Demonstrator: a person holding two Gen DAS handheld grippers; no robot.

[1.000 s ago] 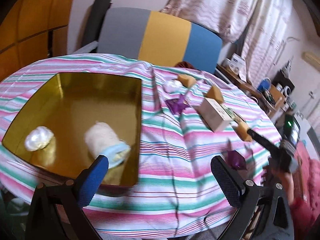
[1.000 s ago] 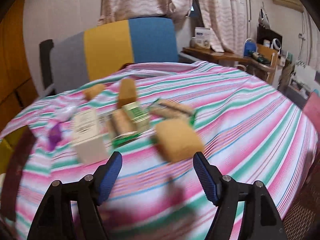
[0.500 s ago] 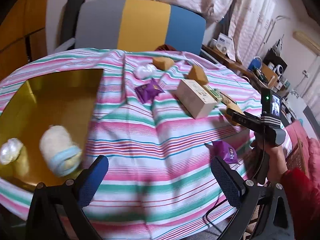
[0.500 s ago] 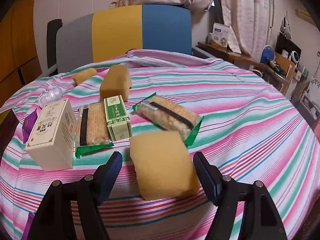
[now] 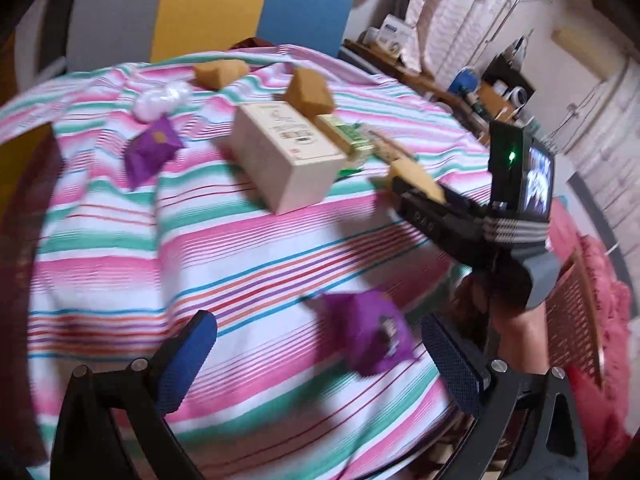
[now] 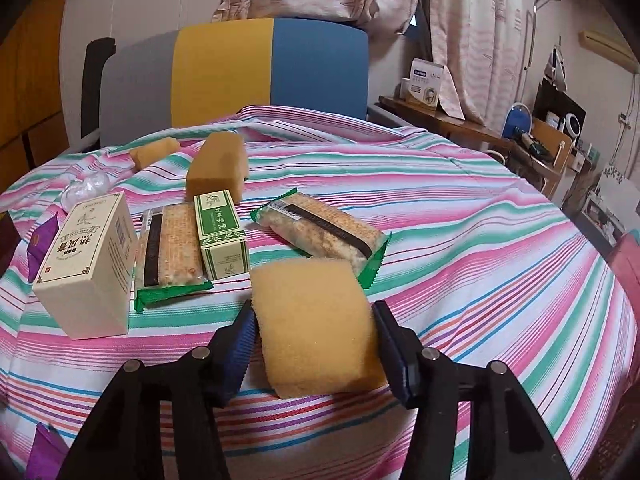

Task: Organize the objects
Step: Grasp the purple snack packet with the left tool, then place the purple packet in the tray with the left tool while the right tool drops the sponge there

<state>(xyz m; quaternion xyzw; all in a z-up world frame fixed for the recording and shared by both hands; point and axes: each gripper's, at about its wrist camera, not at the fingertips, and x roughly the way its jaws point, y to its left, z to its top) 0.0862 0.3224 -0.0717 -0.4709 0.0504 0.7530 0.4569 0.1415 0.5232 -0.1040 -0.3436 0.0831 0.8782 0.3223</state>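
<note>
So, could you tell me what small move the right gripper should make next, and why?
Probably finish closing before lifting: the right gripper has the flat yellow sponge block between its closing blue pads, which seem only just to meet its sides, and it rests on the striped tablecloth.

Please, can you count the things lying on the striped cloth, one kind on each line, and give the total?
Yellow sponge blocks: 3
Cardboard boxes: 2
Green-edged snack packs: 2
Purple packets: 2
Clear plastic lump: 1
Total: 10
</note>
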